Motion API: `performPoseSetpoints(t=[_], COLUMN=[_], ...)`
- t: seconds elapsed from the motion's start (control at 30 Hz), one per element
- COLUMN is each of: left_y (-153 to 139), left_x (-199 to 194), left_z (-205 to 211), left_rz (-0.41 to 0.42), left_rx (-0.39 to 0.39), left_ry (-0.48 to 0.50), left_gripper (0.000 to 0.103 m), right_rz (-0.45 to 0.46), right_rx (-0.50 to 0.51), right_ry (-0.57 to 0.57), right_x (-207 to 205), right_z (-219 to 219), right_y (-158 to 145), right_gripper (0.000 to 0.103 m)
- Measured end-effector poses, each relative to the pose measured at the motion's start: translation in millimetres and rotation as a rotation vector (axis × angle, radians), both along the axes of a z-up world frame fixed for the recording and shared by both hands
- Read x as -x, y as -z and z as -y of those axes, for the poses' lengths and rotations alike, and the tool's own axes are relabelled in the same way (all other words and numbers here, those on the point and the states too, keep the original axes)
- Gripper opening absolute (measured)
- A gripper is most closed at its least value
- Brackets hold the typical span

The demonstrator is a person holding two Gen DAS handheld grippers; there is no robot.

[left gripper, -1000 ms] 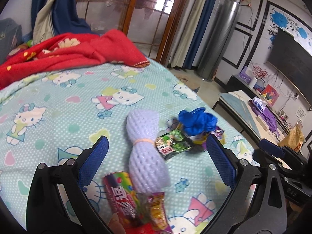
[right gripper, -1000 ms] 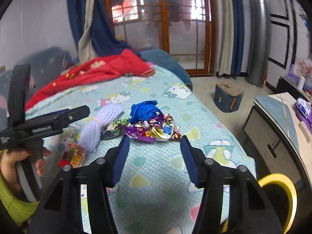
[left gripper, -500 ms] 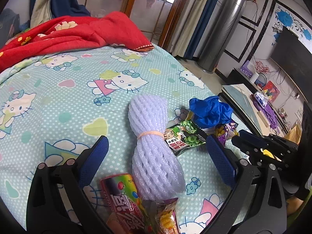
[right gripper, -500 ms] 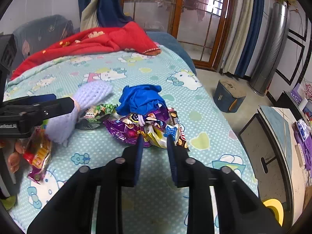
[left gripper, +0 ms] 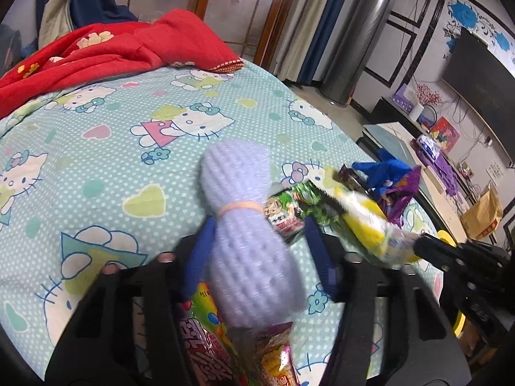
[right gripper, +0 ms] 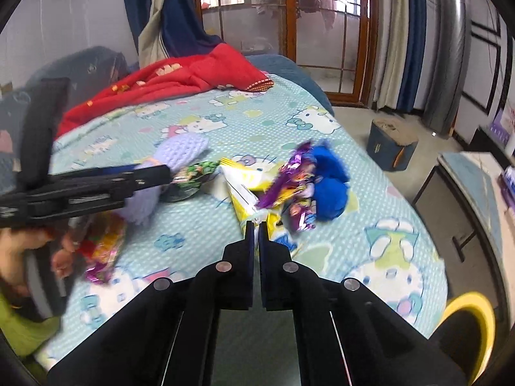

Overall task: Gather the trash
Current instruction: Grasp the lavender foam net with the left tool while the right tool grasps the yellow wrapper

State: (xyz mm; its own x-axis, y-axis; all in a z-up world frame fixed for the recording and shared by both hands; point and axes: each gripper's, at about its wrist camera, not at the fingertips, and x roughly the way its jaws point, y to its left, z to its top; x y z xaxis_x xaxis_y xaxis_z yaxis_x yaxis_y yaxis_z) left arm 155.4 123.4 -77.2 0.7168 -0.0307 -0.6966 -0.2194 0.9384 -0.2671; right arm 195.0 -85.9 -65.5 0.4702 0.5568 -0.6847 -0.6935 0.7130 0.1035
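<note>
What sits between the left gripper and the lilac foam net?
Nothing visible. The left gripper has just been closing, and its blue fingers already flank the lower half of the lilac foam net. The green snack wrapper lies against the net's side, beyond the fingertips.

left gripper (left gripper: 257,251): matte black plastic body, two broad arms with open triangular cut-outs, round silver screw heads near the finger roots
left fingers (left gripper: 317,257): long, flat, faced with blue pads
right gripper (right gripper: 256,225): same black build, four silver screw heads across its arms, thin pale edge lines running down the frame
right fingers (right gripper: 248,234): narrow black bars with a blue edge on the inner faces
left hand (right gripper: 19,251): partly blurred, wrapped round a black handle
sleeve (right gripper: 22,331): bright yellow-green fabric
</note>
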Motion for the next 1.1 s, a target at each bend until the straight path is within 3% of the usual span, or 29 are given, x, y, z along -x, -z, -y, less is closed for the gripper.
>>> performPoseSetpoints(t=[0.03, 0.17, 0.33, 0.67, 1.1], left_y=[0.6, -2.9, -18.5, -53.3, -74.2], left_x=[0.1, 3.8, 13.8, 30.1, 38.7], left_z=[0.8, 2.3, 0.9, 7.6, 58.2], left_rz=[-0.003, 0.017, 0.081, 0.196, 0.251], left_rx=[-0.001, -0.003, 0.002, 0.044, 0.026], left_ry=[0.004, 0.011, 0.004, 0.021, 0.136], left_gripper=[0.029, 0.022, 0.021, 0.021, 0.021], right_rz=[-0.004, -0.021, -0.051, -0.018, 0.028], right_rx=[-0.010, -0.071, -0.130, -0.165, -0.196], right_ry=[0.002, 0.011, 0.016, 0.036, 0.121], right_x=[3.2, 19.4, 33.5, 49.8, 49.8], right_z=[2.4, 15.6, 29.2, 49.0, 86.9], right_y=[-1.9, -11.6, -18.8, -36.3, -53.7], right_gripper=[0.003, 0.003, 0.003, 0.003, 0.003])
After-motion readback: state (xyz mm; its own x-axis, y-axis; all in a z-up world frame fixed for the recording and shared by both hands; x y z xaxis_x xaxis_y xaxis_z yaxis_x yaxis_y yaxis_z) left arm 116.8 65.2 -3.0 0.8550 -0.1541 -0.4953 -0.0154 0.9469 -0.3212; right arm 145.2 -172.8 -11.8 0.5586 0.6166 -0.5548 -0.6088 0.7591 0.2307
